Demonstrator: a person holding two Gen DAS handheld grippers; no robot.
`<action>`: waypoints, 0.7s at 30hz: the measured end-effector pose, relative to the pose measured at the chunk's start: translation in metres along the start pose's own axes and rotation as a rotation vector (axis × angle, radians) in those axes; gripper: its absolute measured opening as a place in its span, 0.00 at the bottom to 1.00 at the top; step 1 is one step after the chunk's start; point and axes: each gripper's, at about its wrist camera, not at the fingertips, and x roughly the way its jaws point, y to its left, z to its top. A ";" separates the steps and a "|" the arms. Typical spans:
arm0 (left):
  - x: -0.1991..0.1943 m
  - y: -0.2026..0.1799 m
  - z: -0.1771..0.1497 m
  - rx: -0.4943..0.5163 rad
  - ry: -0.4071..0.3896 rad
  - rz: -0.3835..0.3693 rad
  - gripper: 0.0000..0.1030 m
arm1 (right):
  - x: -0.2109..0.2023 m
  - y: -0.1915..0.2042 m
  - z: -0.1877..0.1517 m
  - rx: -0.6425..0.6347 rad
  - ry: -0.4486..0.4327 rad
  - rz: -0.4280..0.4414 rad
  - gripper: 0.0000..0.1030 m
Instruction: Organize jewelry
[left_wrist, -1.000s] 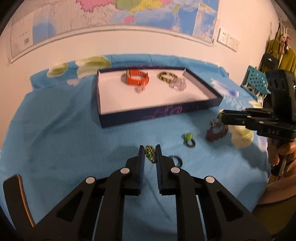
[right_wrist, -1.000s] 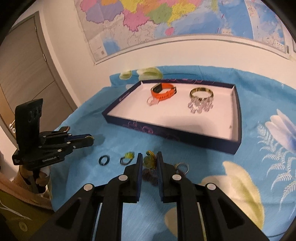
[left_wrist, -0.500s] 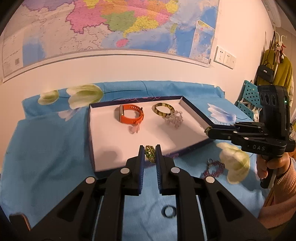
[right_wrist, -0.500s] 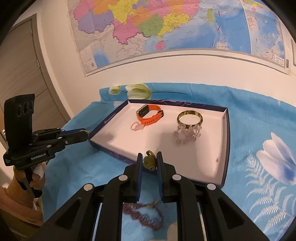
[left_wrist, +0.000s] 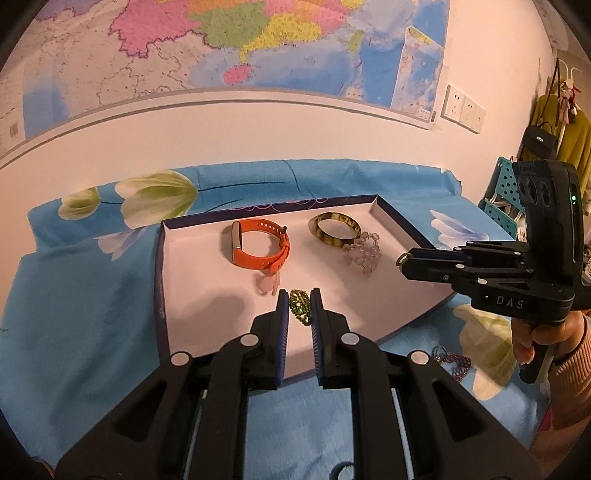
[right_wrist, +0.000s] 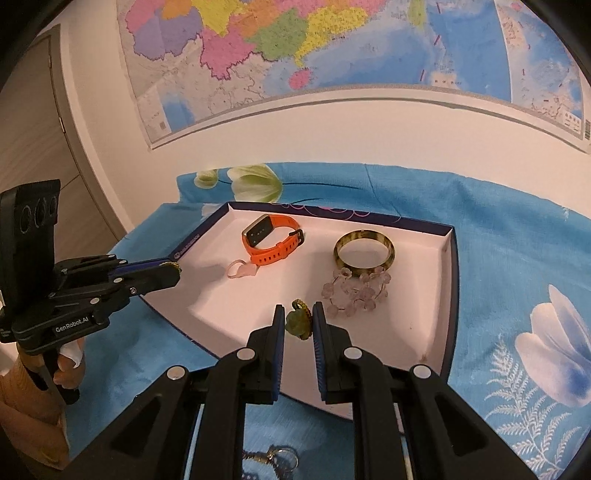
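Note:
My left gripper is shut on a green beaded ring above the near left part of the dark blue tray. In the right wrist view, my right gripper is shut on a green and yellow ring over the tray's near middle. Lying in the tray are an orange watch band, a small pink piece, a mottled bangle and a clear bead bracelet. Each gripper shows in the other's view, the right gripper and the left gripper.
The tray sits on a blue flowered cloth. A maroon bead bracelet lies on the cloth near the tray's front right. A key ring piece lies under my right gripper. A wall with a map stands close behind; a door is at the left.
Both grippers have moved forward from above the cloth to above the tray, each carrying its ring. The loose pieces on the cloth have dropped toward the bottom of the views.

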 end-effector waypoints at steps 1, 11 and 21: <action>0.003 0.000 0.001 -0.001 0.003 0.000 0.12 | 0.002 -0.001 0.000 0.000 0.004 -0.002 0.13; 0.032 0.007 0.002 -0.017 0.061 0.011 0.12 | 0.024 -0.005 0.002 0.005 0.048 -0.014 0.13; 0.050 0.010 0.003 -0.020 0.099 0.026 0.12 | 0.035 -0.009 0.005 0.010 0.074 -0.017 0.13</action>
